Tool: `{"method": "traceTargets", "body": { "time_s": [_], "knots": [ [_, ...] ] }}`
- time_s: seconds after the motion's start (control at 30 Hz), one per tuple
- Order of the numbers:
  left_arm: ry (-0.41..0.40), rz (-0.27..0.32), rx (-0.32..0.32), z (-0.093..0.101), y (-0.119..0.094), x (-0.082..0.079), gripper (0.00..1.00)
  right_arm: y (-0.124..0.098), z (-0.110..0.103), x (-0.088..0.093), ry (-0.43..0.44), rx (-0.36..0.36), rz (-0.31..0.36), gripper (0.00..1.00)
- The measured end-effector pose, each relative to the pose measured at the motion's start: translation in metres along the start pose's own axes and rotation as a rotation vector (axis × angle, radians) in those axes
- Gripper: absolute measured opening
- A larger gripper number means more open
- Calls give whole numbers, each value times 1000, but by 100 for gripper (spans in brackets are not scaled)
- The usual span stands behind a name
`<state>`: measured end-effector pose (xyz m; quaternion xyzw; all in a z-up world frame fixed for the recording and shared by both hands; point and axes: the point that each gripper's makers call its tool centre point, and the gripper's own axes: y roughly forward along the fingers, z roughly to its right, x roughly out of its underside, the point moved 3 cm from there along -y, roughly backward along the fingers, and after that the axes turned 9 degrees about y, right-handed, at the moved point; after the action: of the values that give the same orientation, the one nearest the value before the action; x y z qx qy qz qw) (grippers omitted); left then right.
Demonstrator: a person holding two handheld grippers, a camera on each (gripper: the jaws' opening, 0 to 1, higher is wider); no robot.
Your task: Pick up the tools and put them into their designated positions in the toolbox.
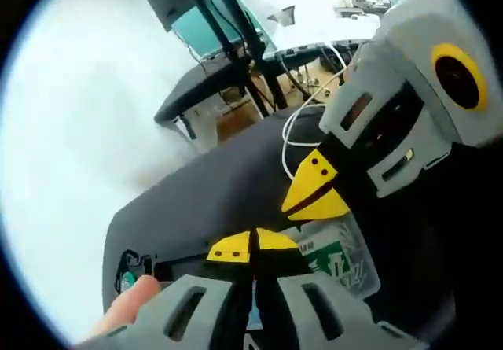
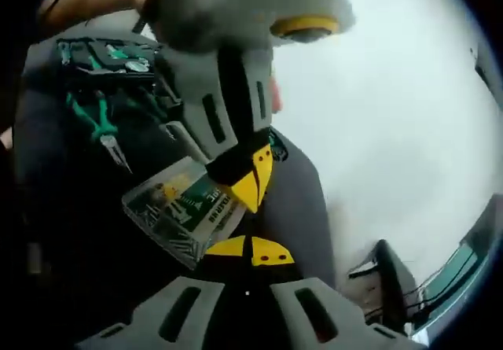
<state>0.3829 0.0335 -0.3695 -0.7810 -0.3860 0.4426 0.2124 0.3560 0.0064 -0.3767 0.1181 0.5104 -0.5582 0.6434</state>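
1. Yellow-tipped jaws of the left gripper (image 1: 251,248) sit right at the bottom of the left gripper view, pressed together with no gap showing. Whether they pinch an edge of the clear plastic case (image 1: 339,257) beside them, I honestly can't tell.
2. Same deal in the right gripper view: the right gripper (image 2: 250,249) has its tips closed, touching or just under the case (image 2: 185,207), with the left one coming down onto it from above.
3. That case has a green label and looks like a small bit or blade box. It's lying on the dark mat (image 2: 299,200).
4. Green-handled pliers (image 2: 102,126) lie further back, near the open toolbox (image 2: 102,55) with its green-trimmed slots.
5. My take on doing this bit well: get one solid pinch on the case's long edge before lifting, since clear plastic is slippery, keep it level, and match it to its slot's outline before pressing in.
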Motion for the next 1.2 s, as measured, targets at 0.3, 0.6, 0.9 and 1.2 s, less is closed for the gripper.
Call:
{"method": "traceTargets", "body": {
  "time_s": [0.3,0.6,0.9,1.2],
  "knots": [
    [-17,-10,-61,1,-5,0,0,-16,-1,-28,88,46,256,0],
    [-22,37,-102,3,-18,10,0,-19,-22,-11,228,-14,111,0],
    [-23,12,-78,4,-11,4,0,-12,-21,-13,300,-60,143,0],
    [-50,69,-135,6,-8,5,0,-10,-21,-12,369,-94,207,0]
  ]
}}
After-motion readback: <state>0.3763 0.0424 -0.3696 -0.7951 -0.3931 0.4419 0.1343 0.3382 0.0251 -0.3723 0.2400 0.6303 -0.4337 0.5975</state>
